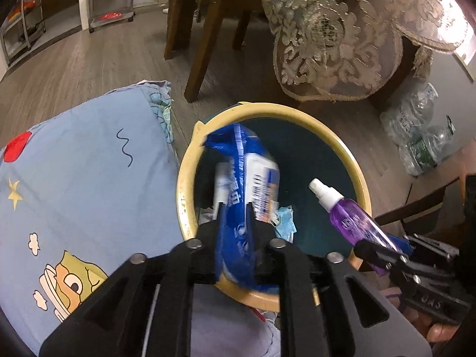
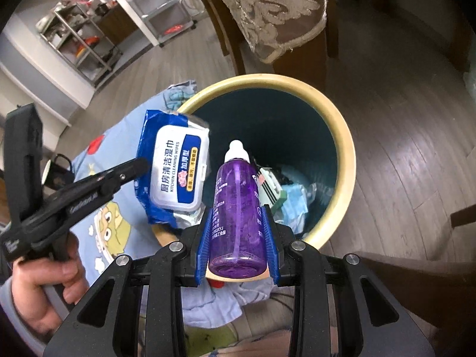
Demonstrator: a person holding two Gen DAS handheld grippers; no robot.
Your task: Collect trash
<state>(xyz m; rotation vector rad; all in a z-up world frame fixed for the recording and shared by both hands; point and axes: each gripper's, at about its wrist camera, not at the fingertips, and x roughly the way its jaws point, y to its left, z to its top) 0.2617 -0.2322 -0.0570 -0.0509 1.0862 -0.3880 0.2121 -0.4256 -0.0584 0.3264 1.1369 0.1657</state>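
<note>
My worry is the near rim of the trash bin (image 2: 342, 136). My left claw (image 1: 235, 208) is clenched on a blue pack of kitchen wipes (image 1: 250, 178), which it pinches by the lower end, and the pack stands up and leans over the bin's left edge. If I let go here, I judge it could catch the rim and tip out onto the cartoon-print blanket (image 1: 83, 160) beside the bin. The pack is soft and the pinch is narrow, so it might also slide out early.

My right claw (image 2: 238, 229) is grasping a purple spray bottle (image 2: 238, 208) by its lower body between the blue pads (image 2: 205, 238), with the white nozzle pointing forward over the bin's mouth. The bottle's base sits back over the near rim, so a release now could bounce it off the edge. The bin already holds crumpled paper and wrappers at the bottom.
</note>
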